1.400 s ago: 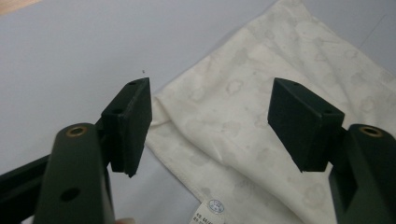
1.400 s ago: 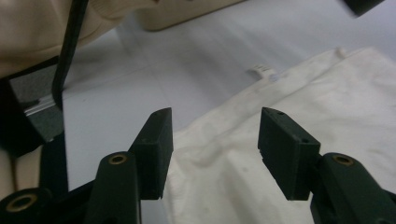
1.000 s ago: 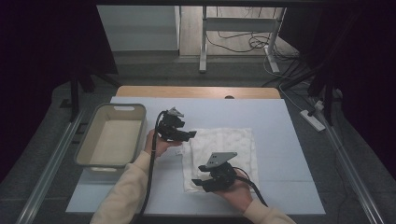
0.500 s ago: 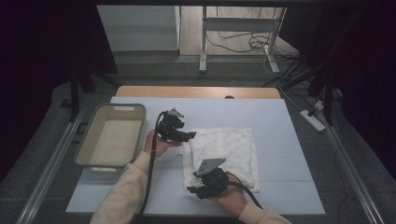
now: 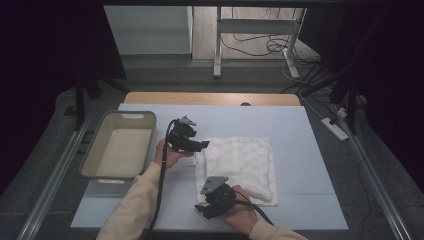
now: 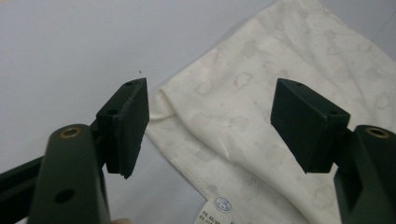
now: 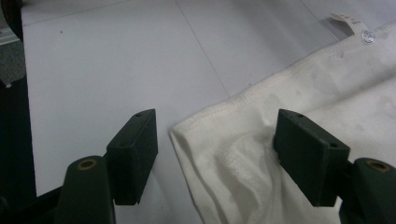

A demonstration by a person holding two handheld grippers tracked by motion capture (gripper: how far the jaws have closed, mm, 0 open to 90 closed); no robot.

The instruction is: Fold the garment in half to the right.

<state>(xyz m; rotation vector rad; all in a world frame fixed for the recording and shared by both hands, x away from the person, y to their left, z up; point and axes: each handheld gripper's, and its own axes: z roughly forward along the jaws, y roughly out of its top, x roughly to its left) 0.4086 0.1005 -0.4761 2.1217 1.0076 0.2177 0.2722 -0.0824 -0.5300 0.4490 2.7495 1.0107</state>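
The right gripper (image 5: 204,210) sits at the near edge of the table, low over the near left corner of a folded white towel (image 5: 242,167). Its jaws have just been opening and stand apart; in the right gripper view (image 7: 215,158) the towel's corner lies on the table between them, its stitched hem running away to the far right, and neither pad presses on the cloth — it is released. The right hand (image 5: 240,215) wraps the gripper's body from behind, a grey three-cornered plate on top and a cable trailing back along the sleeve.

The left gripper (image 5: 200,146) is farther from the person, at the towel's far left corner, held in the left hand (image 5: 167,152) and pointing right toward the cloth. Its jaws are spread as well. In the left gripper view (image 6: 210,121) the towel's edge runs under the gap between the pads, a small printed label (image 6: 212,212) at the hem near the bottom, and the pads hang clear above the fabric, gripping nothing.

The towel lies flat on the pale blue table cover (image 5: 300,130), a little right of the middle, its surface quilted with a faint pattern. Left of the left hand stands a beige plastic tub (image 5: 95,155), near the table's left edge and well apart from the towel. Beyond the far edge of the table — a strip of wood shows there — are a metal frame (image 5: 217,45) and loose cables on the floor.
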